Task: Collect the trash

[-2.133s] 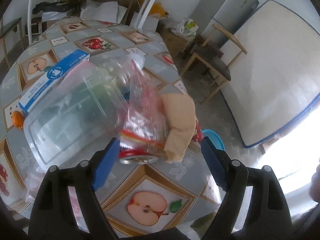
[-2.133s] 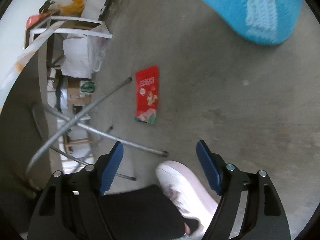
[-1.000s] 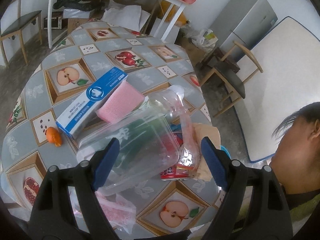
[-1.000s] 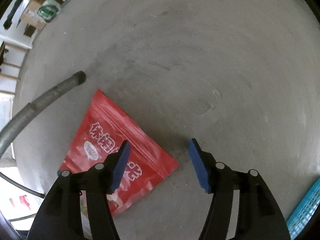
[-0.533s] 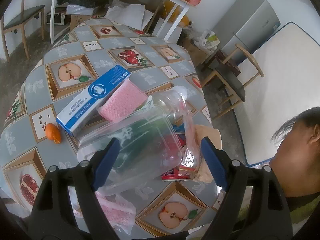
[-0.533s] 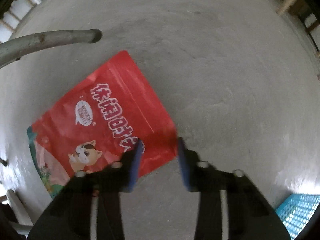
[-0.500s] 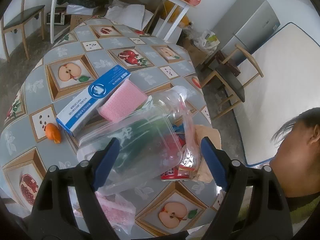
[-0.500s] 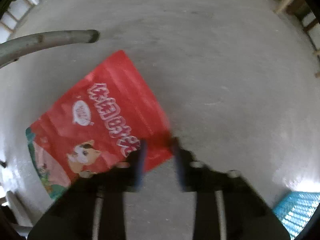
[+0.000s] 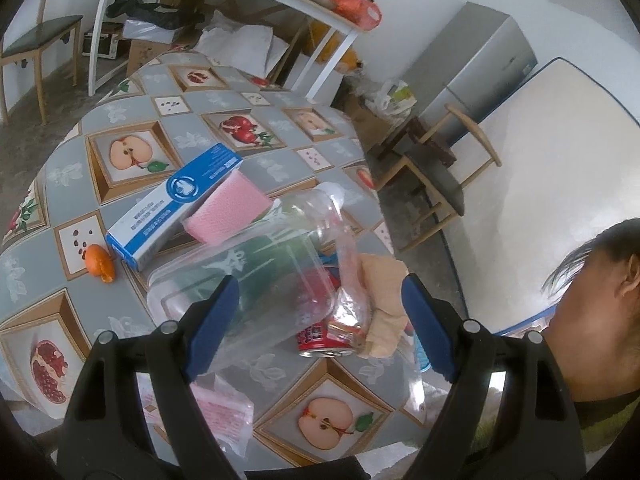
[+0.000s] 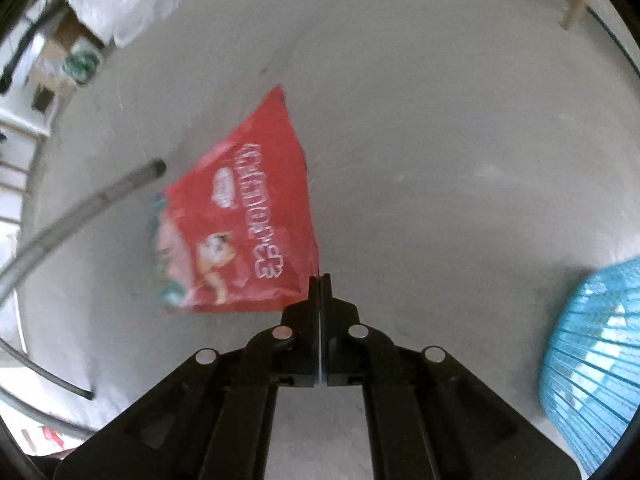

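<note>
In the right wrist view my right gripper (image 10: 320,280) is shut on a corner of a red snack bag (image 10: 244,224), which hangs above the grey concrete floor. In the left wrist view my left gripper (image 9: 320,328) stands open over the table (image 9: 132,152), its blue pads either side of a clear plastic tub (image 9: 248,292). Beside the tub lie a red can (image 9: 320,338), crumpled clear wrap (image 9: 348,288) and a beige cloth (image 9: 384,308). A blue and white box (image 9: 176,208), a pink sponge (image 9: 228,212) and an orange peel (image 9: 98,262) sit further left.
A blue mesh basket (image 10: 596,360) stands on the floor at the right. A grey metal table leg (image 10: 80,212) slants at the left. A person's head (image 9: 592,300) is at the right of the table. A pink packet (image 9: 216,412) lies near the table's front edge. A chair (image 9: 436,176) stands behind.
My right gripper shut on the red bag's corner and lifted it off the floor toward the blue basket. My left gripper stayed open over the tub.
</note>
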`<state>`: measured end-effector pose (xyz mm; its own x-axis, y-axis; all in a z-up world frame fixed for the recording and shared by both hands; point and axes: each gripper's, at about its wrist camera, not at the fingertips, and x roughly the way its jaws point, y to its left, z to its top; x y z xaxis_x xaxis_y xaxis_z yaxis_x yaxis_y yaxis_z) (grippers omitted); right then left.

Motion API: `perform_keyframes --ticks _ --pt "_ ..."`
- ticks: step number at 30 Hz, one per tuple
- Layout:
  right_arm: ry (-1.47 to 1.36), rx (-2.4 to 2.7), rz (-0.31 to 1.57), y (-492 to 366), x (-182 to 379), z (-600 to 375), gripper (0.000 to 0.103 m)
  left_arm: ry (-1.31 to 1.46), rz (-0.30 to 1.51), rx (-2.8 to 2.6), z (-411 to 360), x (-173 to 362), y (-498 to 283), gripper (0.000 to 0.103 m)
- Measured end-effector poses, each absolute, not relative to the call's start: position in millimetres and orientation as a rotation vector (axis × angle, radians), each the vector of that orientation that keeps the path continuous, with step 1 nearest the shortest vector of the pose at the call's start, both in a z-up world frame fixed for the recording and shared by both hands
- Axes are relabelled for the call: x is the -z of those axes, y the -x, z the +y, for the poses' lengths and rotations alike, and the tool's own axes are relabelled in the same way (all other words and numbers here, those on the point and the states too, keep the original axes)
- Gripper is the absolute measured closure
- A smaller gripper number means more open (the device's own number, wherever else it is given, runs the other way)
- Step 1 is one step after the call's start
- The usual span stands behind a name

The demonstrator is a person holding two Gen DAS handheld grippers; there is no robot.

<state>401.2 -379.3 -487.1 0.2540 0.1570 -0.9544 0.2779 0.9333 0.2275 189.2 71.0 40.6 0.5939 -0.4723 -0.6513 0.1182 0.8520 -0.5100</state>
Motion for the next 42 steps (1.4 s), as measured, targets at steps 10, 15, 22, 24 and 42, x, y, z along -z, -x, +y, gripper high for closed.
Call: perform_keyframes --ticks 10,15,22,24,42 --pt "-0.517 0.260 1.041 -268 332 -495 0.103 0.490 0.801 0.460 67 -42 -172 0.024" --pt "-0.614 0.437 0.986 -181 286 -575 0.103 0.527 0.773 0.506 68 -38 -161 0.024" --pt "-0.778 0.673 1.078 -107 342 -617 0.103 0.568 0.714 0.549 76 -42 -149 0.024" --pt "-0.824 0.710 1.084 -102 360 -618 0.103 0.570 0.702 0.553 79 -45 -144 0.024" --pt "-0.377 0.807 1.093 -163 314 -577 0.059 0.555 0.610 0.513 105 -58 -93 0.024"
